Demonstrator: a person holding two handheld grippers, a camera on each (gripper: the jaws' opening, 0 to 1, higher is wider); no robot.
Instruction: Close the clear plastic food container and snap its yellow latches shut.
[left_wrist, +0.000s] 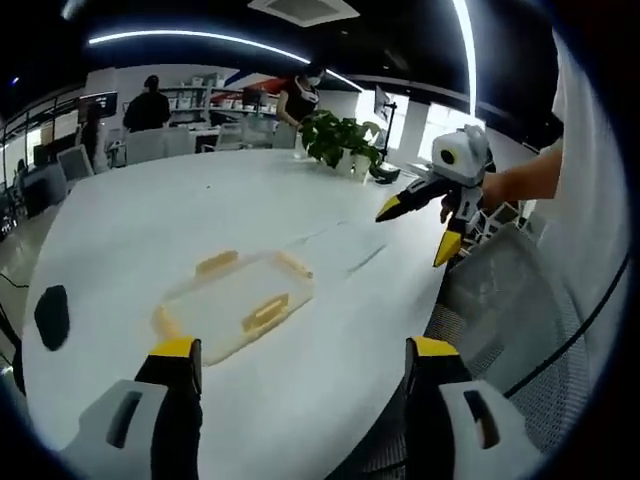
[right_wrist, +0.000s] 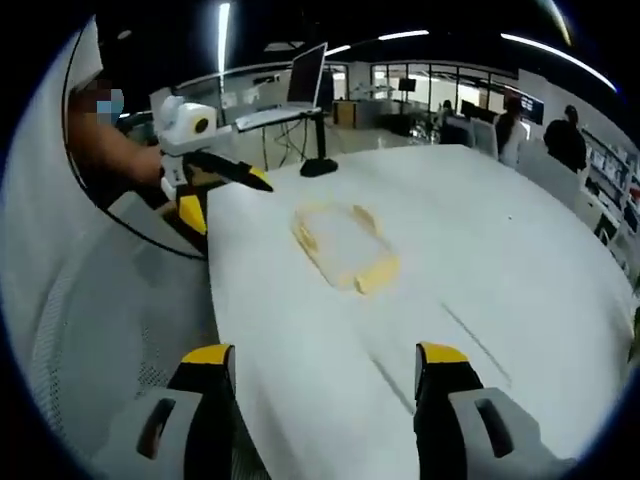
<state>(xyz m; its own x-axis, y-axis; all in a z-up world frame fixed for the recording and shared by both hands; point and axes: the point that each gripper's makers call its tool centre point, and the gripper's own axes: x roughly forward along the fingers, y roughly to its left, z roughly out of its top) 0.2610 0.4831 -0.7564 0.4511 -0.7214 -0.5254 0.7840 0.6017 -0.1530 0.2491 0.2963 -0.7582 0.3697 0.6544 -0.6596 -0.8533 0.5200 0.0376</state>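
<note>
Clear plastic container (left_wrist: 236, 305) on white table (left_wrist: 150, 230), both grippers spread, apart

white table (left_wrist: 150, 230) | mesh chair (left_wrist: 510, 300) | potted plant (left_wrist: 340, 138) | ceiling light strips (left_wrist: 200, 38)

The container (left_wrist: 235, 305) lies on the table (left_wrist: 150, 220), a plant (left_wrist: 340, 138) behind it.

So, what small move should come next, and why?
Probably bring the left claw forward and down to the container. Both claws are open and apart from it, the right claw too. The container lies flat on the table, and its yellow latches look unsnapped.
</note>
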